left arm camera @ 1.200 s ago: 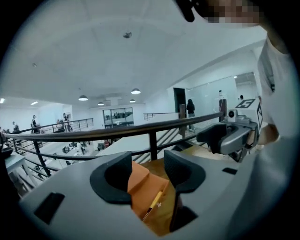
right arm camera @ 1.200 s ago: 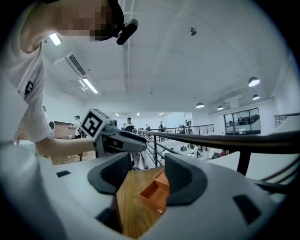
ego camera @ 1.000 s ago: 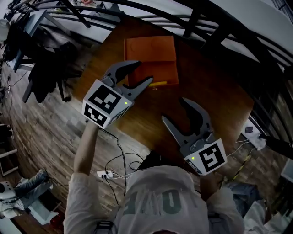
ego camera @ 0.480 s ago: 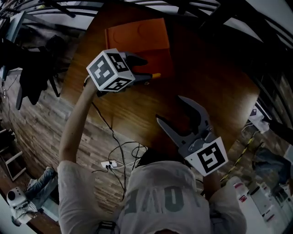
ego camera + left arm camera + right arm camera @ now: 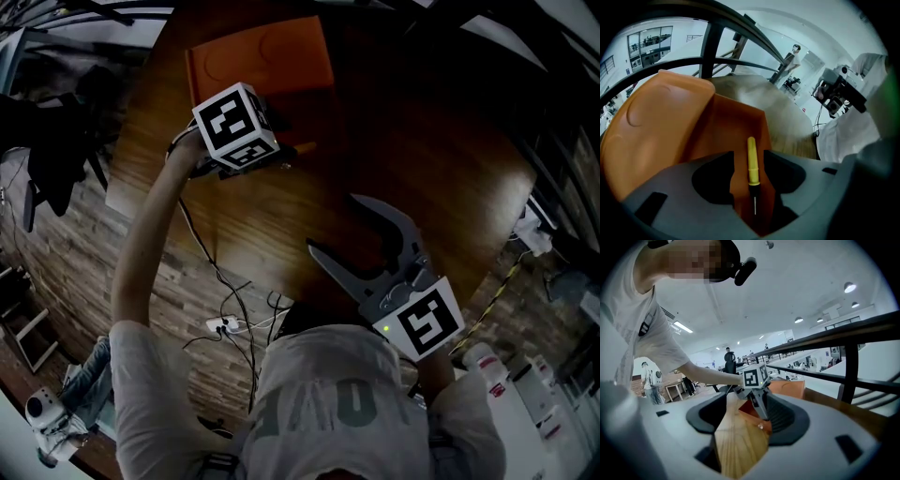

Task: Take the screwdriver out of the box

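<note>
An orange box (image 5: 258, 56) lies open on the round wooden table (image 5: 403, 141). Its lid (image 5: 661, 122) is folded back. The screwdriver (image 5: 753, 161), with a yellow handle and a thin black shaft, lies in the tray. My left gripper (image 5: 749, 153) points steeply down over it, one jaw on each side of the handle; orange shows between jaws and handle, so it is open. In the head view its marker cube (image 5: 234, 127) hides most of the jaws, and the handle (image 5: 305, 147) pokes out to the right. My right gripper (image 5: 332, 225) hovers nearer me. Its jaws have just been opening, with nothing between them.
A dark railing (image 5: 710, 51) curves behind the table. Cables and a power strip (image 5: 220, 326) lie on the plank floor at the left. Dark furniture (image 5: 56, 141) stands at the far left. The right gripper view shows the left gripper's cube (image 5: 754, 376) at the box (image 5: 787, 389).
My left gripper has dropped and tipped steeply down onto the box, and now straddles the screwdriver. The right gripper has sunk a little and its jaws have spread wider.
</note>
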Available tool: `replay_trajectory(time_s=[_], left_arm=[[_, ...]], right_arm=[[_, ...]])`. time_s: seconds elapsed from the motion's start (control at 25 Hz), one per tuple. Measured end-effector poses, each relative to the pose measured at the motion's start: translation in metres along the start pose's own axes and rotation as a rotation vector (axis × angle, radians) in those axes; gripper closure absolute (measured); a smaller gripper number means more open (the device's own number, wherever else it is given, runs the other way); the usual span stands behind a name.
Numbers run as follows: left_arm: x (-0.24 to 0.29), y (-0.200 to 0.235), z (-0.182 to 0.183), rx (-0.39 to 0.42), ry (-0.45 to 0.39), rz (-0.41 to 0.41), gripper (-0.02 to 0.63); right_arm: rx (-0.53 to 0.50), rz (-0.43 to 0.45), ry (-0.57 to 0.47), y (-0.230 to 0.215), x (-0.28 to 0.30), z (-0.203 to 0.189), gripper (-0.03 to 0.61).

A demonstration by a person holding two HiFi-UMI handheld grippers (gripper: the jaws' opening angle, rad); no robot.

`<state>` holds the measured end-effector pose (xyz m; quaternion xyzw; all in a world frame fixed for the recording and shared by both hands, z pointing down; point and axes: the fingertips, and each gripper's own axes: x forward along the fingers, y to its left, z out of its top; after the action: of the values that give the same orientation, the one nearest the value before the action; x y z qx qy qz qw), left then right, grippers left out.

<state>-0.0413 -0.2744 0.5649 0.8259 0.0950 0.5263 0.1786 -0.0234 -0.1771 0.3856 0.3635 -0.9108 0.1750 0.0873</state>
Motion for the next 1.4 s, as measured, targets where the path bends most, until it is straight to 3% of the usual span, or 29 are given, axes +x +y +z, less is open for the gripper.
replay_trajectory(time_s=[0.32,0.44,0.64,0.84,0.96,1.08,1.2,1.4], left_arm=[[0.02,0.006,-0.015,0.015,0.197,-0.074,0.411],[0.02,0.006,-0.015,0.047,0.253,-0.061,0.415],[0.022,0.006,-0.016,0.068,0.285,-0.021,0.419],[0.025,0.002,-0.018,0.053,0.315,-0.082,0.458],[0.026,0.002,-0.02,0.104,0.384,-0.091,0.474],[0.028,0.004,-0.021,0.159,0.458,-0.06,0.478],[0.028,0.009,-0.023,0.228,0.47,0.032,0.529],[0.028,0.01,-0.023,0.201,0.421,0.059,0.531]], right_arm=[[0.001,0.024,0.014,0.001,0.005,-0.007,0.322],[-0.006,0.033,0.027,0.003,0.005,-0.011,0.322],[0.003,0.039,0.03,0.008,0.007,-0.012,0.322],[-0.008,0.043,0.044,0.011,0.008,-0.015,0.322],[-0.009,0.039,0.051,0.01,0.009,-0.017,0.322],[0.001,0.032,0.041,0.01,0.011,-0.016,0.322],[-0.007,0.038,0.039,0.012,0.011,-0.015,0.322],[-0.013,0.041,0.046,0.015,0.011,-0.015,0.322]])
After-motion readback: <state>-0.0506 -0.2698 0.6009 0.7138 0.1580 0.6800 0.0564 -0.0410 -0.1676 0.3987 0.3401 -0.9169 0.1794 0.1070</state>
